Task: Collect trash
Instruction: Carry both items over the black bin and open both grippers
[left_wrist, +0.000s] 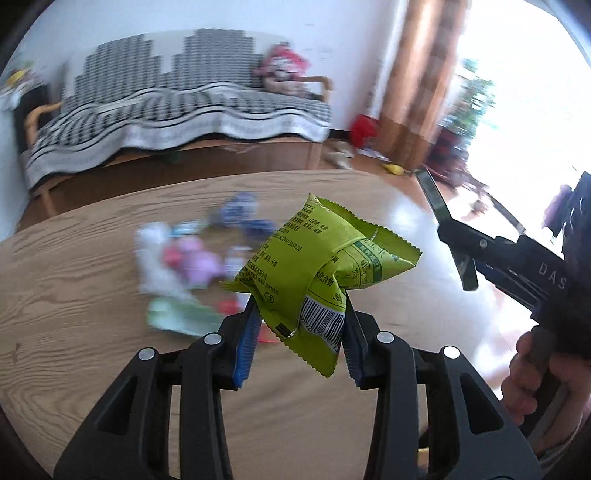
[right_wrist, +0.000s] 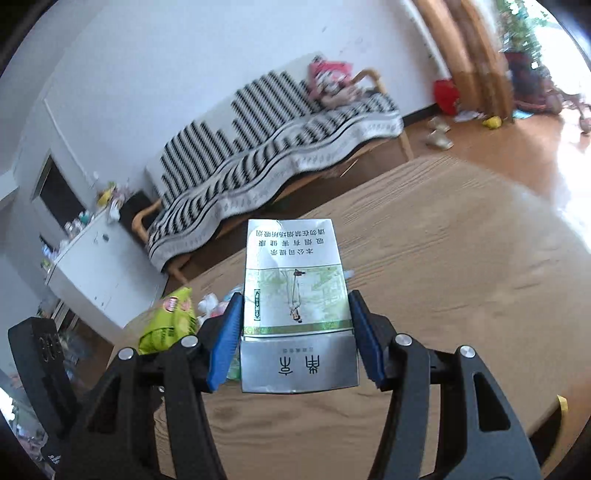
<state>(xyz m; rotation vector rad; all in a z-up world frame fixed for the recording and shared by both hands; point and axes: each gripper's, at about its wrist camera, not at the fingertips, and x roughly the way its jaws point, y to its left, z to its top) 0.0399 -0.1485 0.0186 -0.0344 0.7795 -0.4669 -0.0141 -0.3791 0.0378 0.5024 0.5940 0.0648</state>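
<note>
Left gripper (left_wrist: 299, 325) clamps green wrapper (left_wrist: 317, 266); right gripper (right_wrist: 295, 332) clamps cigarette pack (right_wrist: 295, 295) lengthwise forward.

Motion is blurring the pile of wrappers (left_wrist: 192, 266) on the counter (left_wrist: 74, 314); the green packet (left_wrist: 317, 266) is hiding part of it.

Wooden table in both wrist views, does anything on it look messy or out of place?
Yes. A blurred heap of wrappers lies scattered on the wooden table. The left gripper holds a crumpled green snack packet above it; the right gripper holds a cigarette pack upside down.
</note>
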